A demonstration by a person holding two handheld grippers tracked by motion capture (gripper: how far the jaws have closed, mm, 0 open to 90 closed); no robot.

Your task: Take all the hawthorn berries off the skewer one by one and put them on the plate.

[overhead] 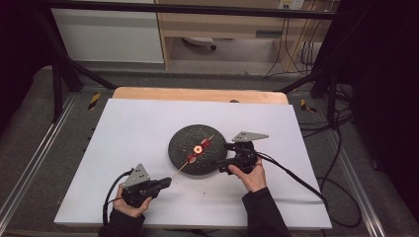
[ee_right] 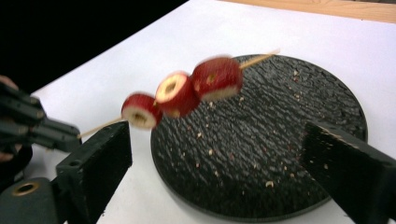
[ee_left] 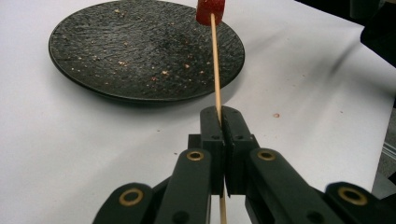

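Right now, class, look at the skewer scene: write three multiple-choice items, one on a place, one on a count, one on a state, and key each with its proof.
1. Where is the plate?
A. on the white sheet
B. on the floor
C. on a shelf

2. How many red pieces sit on the skewer?
A. one
B. three
C. five

3. How is the left gripper?
A. open, holding nothing
B. shut on the skewer
C. shut on the plate

Key: 1 A, white sheet surrounds the plate; 2 B, the right gripper view shows three; 3 B, its jaws pinch the stick.
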